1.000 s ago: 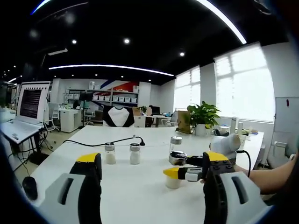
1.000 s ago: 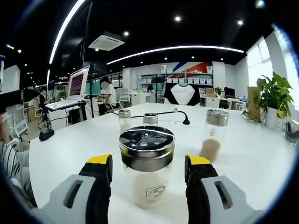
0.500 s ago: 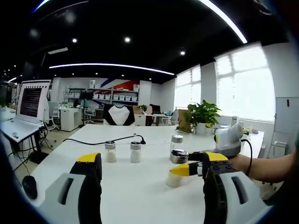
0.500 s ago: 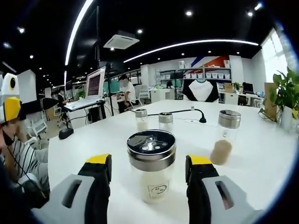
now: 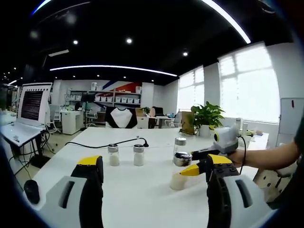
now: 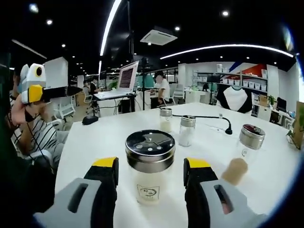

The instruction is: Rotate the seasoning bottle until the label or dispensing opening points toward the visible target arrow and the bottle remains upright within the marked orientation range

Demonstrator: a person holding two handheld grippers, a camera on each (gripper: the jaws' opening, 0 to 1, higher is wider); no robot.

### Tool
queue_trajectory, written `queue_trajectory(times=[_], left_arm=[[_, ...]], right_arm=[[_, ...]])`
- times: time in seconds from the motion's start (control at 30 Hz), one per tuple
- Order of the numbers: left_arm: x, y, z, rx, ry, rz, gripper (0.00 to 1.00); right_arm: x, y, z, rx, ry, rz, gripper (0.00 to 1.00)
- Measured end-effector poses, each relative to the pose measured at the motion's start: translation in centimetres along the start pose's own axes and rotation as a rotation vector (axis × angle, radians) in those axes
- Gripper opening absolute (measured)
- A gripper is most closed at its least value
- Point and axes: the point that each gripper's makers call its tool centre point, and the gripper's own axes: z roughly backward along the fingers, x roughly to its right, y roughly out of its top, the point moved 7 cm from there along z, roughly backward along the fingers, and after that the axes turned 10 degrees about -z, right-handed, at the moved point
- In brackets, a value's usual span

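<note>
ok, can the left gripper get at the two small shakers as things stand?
Probably yes: the left gripper is open, facing the two small shakers across bare table, with nothing between.

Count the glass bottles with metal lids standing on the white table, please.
4: one between the right hand-held gripper's jaws, two small ones side by side behind it, one to their right. More may be hidden.

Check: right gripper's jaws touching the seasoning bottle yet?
Apart. In the right gripper view, the right gripper straddles the seasoning bottle, with white table showing between each yellow-tipped jaw and the glass.
</note>
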Motion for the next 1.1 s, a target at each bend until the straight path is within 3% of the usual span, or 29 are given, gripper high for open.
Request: queue_trajectory(times=[0.1,0.17,0.33,0.47,1.1], left_arm=[[-0.2,0.0,0.1,-0.001,0.005,-0.003,0.94],[-0.3,0.0,0.1,0.0,0.006,-0.003,0.94],[-0.4,-0.1,0.2,-0.001,0.013,0.003,0.94],[-0.3,0.0,0.2,0.0,0.005,-0.014,0.94],[-0.4,-0.3,0.3,-0.002,0.008,-0.004,0.94]], right_arm=[[0.1,0.2,-0.2,0.003,0.044,0.009,0.55],[0.4,0.4,-0.6,0.011,0.076,-0.031,0.54],[0.3,0.7,-1.0,0.013,0.118,-0.058,0.43],[0.1,0.7,-1.2,-0.029,0.104,0.012,0.41],[-0.7,0.6,-1.1,-0.019,0.097,0.011,0.41]])
